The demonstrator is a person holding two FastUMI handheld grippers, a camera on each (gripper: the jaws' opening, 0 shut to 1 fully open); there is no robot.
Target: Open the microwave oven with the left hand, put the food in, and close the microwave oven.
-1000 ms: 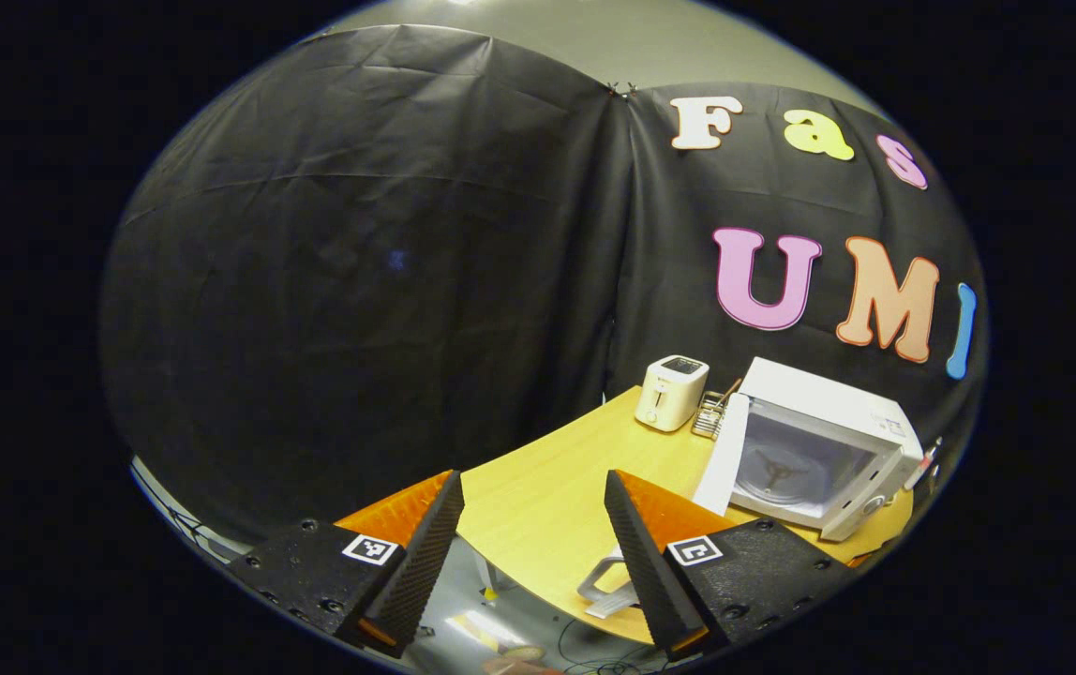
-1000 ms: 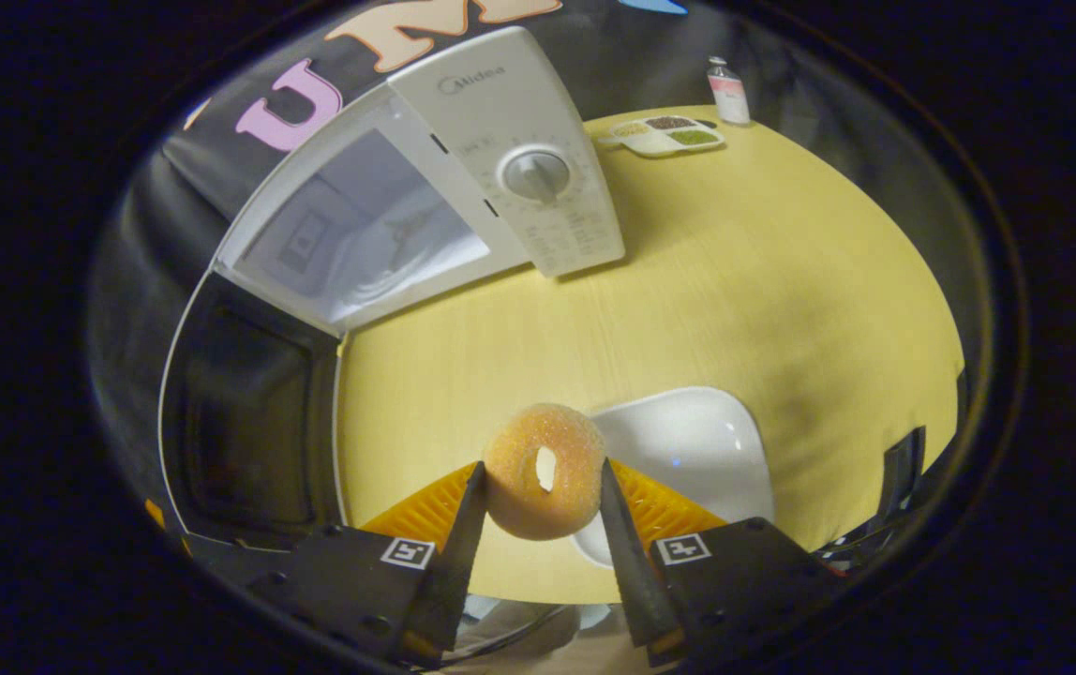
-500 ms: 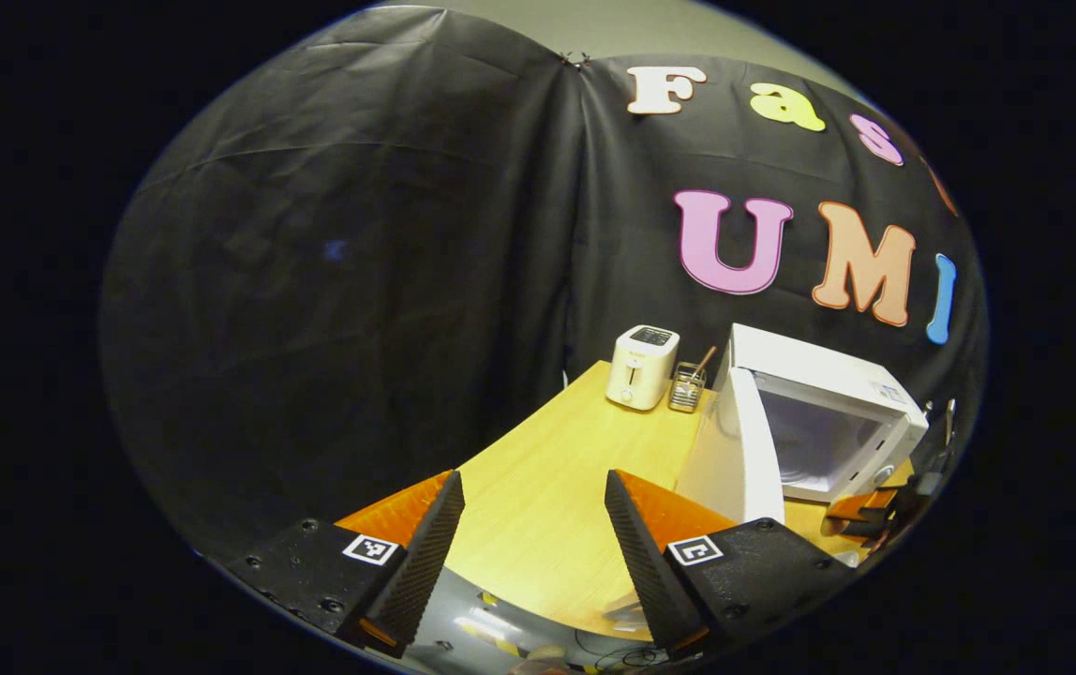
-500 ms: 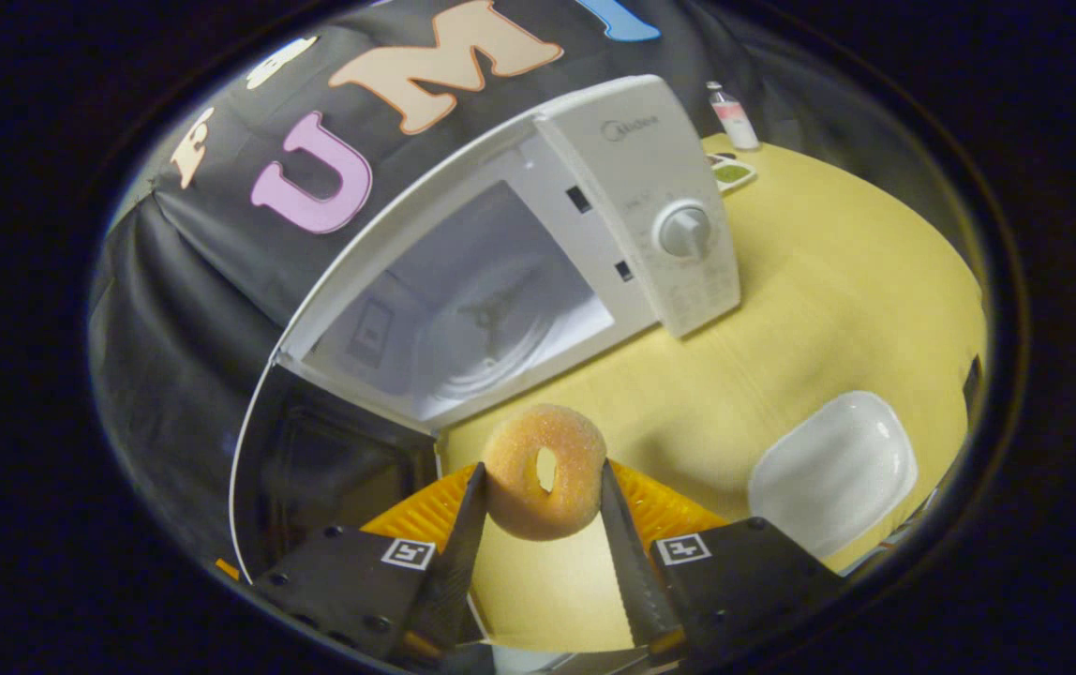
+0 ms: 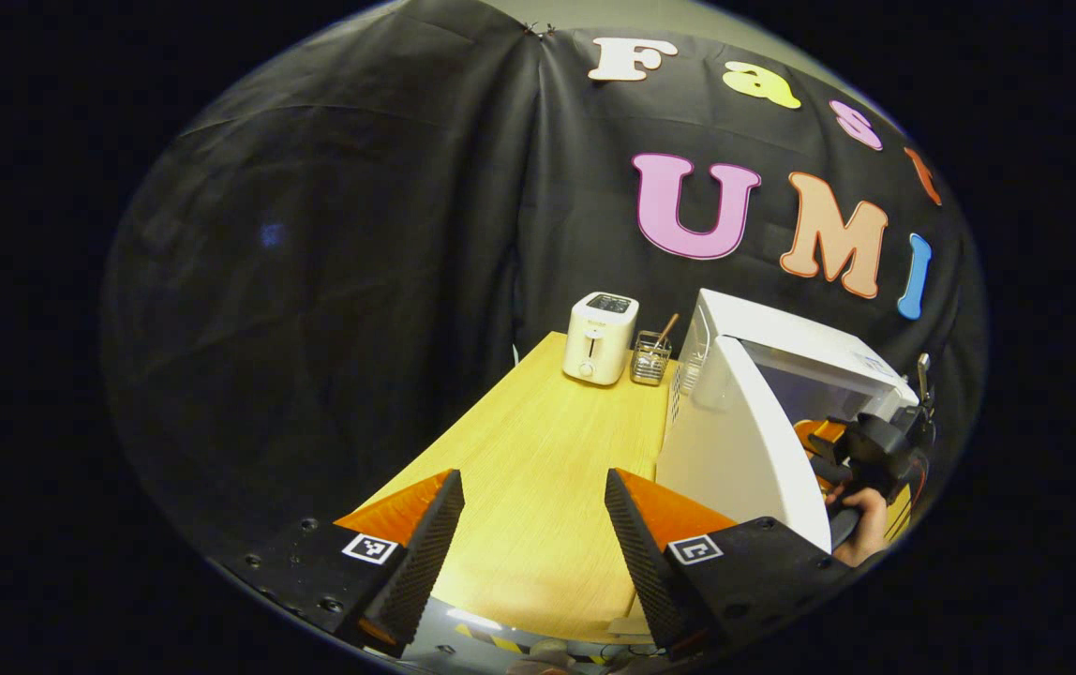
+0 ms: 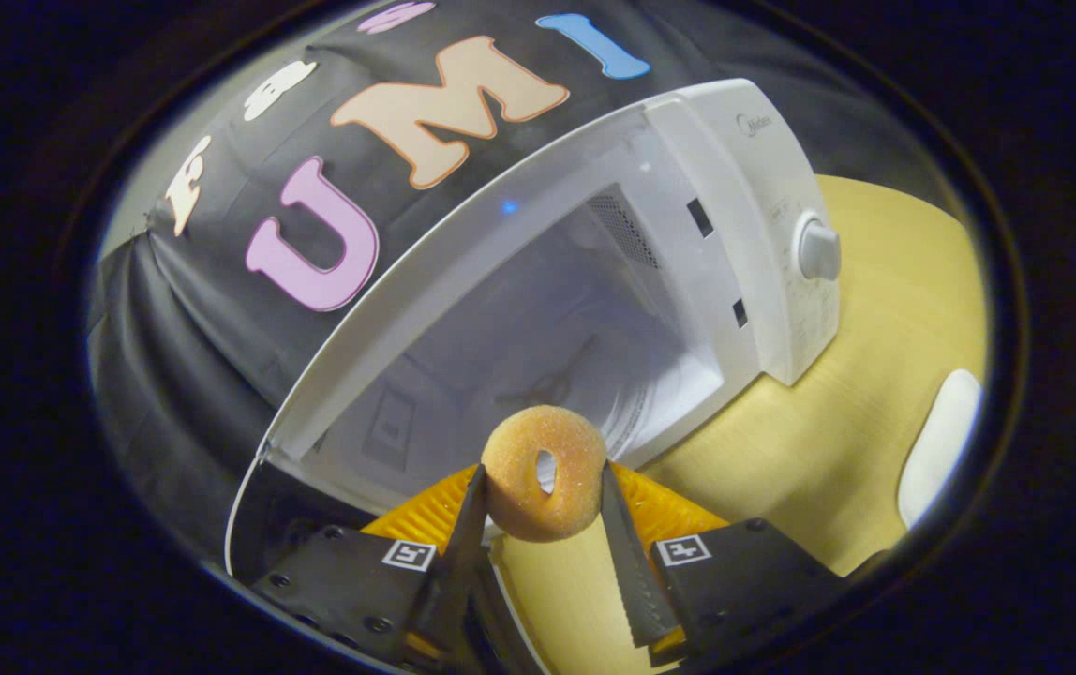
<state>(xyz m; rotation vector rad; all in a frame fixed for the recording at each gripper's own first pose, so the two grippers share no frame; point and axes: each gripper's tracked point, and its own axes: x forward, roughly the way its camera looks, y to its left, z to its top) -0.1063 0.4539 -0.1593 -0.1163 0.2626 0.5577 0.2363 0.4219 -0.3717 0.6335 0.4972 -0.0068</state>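
Observation:
The white microwave [image 6: 763, 187] stands on the wooden table [image 6: 838, 441] with its door [image 5: 744, 441] swung wide. Its pale cavity [image 6: 547, 347] with the glass turntable lies straight ahead in the right gripper view. My right gripper [image 6: 541, 480] is shut on a sugared orange doughnut [image 6: 515, 478], held upright just in front of the cavity's opening. My left gripper [image 5: 533, 544] is open and holds nothing, hovering over the table's near edge, left of the door. Past the door in the left gripper view, the right gripper [image 5: 866, 441] and a hand [image 5: 861, 530] show at the microwave's mouth.
A white toaster [image 5: 600, 323] and a small wire basket with utensils [image 5: 650, 361] stand at the table's back, left of the microwave. A white plate [image 6: 936, 445] lies on the table to the right of the doughnut. The control knob [image 6: 819, 251] sticks out on the microwave's front.
My right gripper has carried the doughnut from above the white plate to the microwave's opening. My left gripper has drifted, so the open door now looks nearer and edge-on.

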